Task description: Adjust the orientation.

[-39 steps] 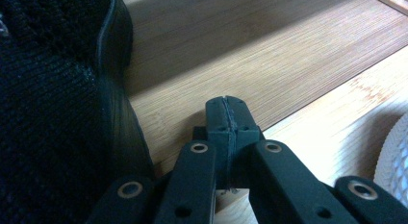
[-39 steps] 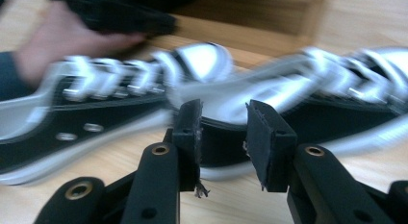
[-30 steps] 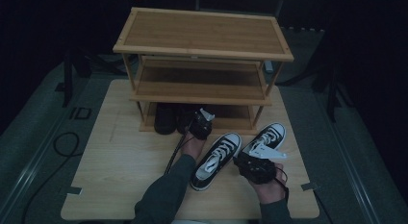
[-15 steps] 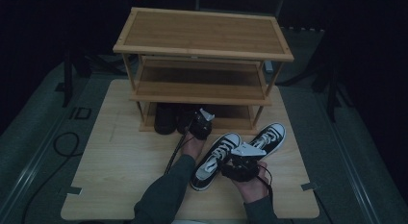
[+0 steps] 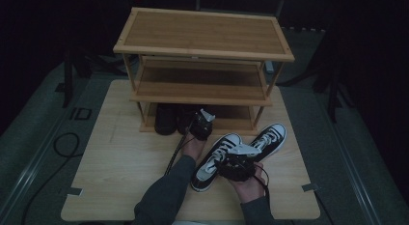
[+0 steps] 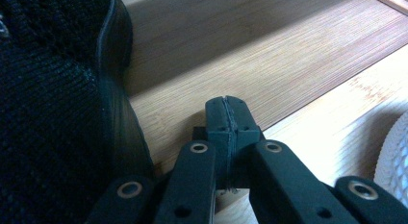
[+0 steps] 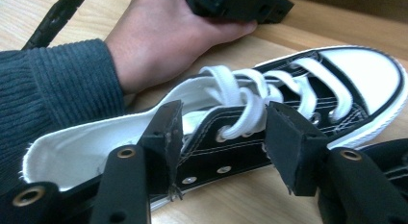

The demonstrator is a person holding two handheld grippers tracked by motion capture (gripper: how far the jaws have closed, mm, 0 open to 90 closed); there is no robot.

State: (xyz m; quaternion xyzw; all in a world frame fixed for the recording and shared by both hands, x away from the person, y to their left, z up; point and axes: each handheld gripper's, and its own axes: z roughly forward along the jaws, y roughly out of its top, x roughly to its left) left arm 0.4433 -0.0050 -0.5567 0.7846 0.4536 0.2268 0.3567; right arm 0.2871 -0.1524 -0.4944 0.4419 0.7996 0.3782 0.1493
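**Two grippers at the foot of a bamboo shoe rack**

A dark room surrounds a pale wooden table, whose left half and near-left corner lie bare, with free room out to the edges. Toward the back stands a three-tier bamboo shoe rack, with flat slatted shelves and thin posts; its middle shelf is bare. On its lowest shelf, at the left, sits a pair of black knit shoes with a rubbery rim, leaving the right part of that shelf free.

The left gripper rests at the front edge of the bottom shelf, just beside the black shoes. In the left gripper view its jaws are pressed flat together with nothing between them, their tips lying on the grainy bamboo board, the coarse knit upper close at their left.

The right gripper has just been opening its jaws. They stand apart astride the black canvas low-top sneaker with white laces and white rubber toe cap, one jaw inside the white lining of the opening, the other outside by the metal eyelets; the pads do not press the canvas. This sneaker lies on the table in front of the rack, toe toward it. Its matching second sneaker lies just beside it to the right, near the rack's right post, well clear of the table's right edge.
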